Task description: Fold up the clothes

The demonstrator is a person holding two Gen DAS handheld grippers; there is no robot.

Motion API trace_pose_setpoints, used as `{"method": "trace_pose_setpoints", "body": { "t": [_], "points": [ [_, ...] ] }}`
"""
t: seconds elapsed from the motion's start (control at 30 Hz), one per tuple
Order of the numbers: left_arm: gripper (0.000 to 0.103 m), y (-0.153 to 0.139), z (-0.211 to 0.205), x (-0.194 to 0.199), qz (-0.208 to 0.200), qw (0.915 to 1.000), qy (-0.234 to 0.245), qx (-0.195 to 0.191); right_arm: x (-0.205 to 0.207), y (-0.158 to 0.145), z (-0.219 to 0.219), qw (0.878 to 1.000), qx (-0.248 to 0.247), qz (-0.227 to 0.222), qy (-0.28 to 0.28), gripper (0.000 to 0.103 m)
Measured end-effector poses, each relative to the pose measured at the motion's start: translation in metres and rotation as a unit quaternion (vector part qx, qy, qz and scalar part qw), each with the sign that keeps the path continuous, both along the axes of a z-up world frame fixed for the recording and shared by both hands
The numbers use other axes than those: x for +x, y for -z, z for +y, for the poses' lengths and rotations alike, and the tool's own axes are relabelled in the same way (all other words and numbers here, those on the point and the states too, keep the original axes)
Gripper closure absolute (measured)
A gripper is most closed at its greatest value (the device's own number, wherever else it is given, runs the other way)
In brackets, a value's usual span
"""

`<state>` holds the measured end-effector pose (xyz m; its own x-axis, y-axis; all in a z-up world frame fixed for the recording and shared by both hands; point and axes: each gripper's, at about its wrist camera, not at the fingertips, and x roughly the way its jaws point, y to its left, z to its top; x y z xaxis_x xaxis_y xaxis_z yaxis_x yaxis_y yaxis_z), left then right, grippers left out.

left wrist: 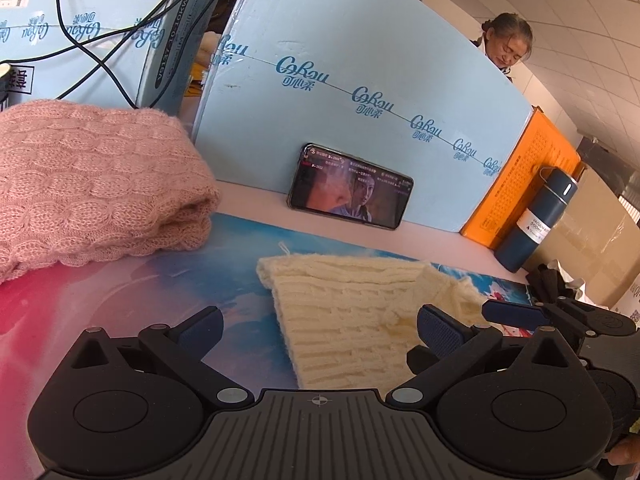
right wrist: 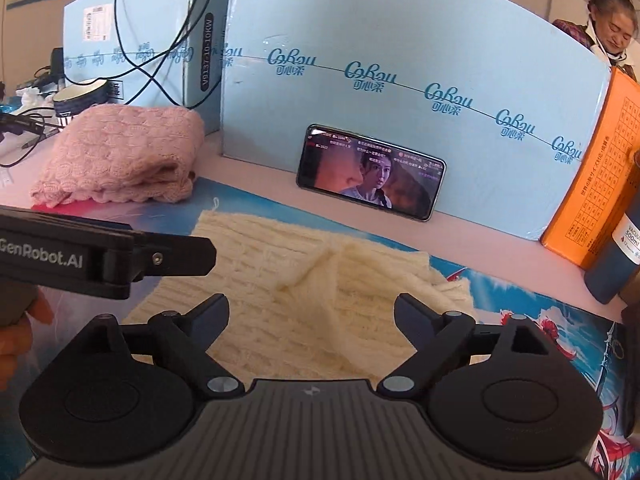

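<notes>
Tabletop w/ printed mat (right wrist: 520, 300), blue boxes (right wrist: 400, 40) behind, phone (right wrist: 370, 172) propped on box. Cream sweater (right wrist: 304, 304) flat mid-mat, partly folded, one flap lying across middle; long axis runs near to far, toward phone. Pink sweater (right wrist: 120, 152) folded, parked far left, prob. done pile. My right gripper (right wrist: 312, 312) spread wide, empty, over cream knit. My left gripper (left wrist: 320, 324) wide too, nothing held, at knit's left edge, prob. lining up for next fold.

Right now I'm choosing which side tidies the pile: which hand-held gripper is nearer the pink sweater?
Left. The pink sweater lies just ahead-left of the left hand-held gripper; the right hand-held gripper sits over the cream knit, farther away.
</notes>
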<state>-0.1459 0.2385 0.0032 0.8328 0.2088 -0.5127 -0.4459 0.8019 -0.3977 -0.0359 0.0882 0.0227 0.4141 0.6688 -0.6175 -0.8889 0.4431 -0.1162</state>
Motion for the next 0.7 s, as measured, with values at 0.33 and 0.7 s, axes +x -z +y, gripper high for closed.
{"method": "trace_pose_setpoints", "body": {
  "t": [0.33, 0.7],
  "points": [
    [0.000, -0.001, 0.012, -0.008, -0.018, 0.9990, -0.035, -0.018, 0.013, -0.033, -0.033, 0.992, 0.104, 0.065, -0.015, 0.007],
    [0.000, 0.002, 0.011, -0.005, -0.006, 0.9993, -0.034, -0.014, 0.084, 0.010, -0.014, 0.985, 0.042, 0.016, 0.164, 0.008]
  ]
}}
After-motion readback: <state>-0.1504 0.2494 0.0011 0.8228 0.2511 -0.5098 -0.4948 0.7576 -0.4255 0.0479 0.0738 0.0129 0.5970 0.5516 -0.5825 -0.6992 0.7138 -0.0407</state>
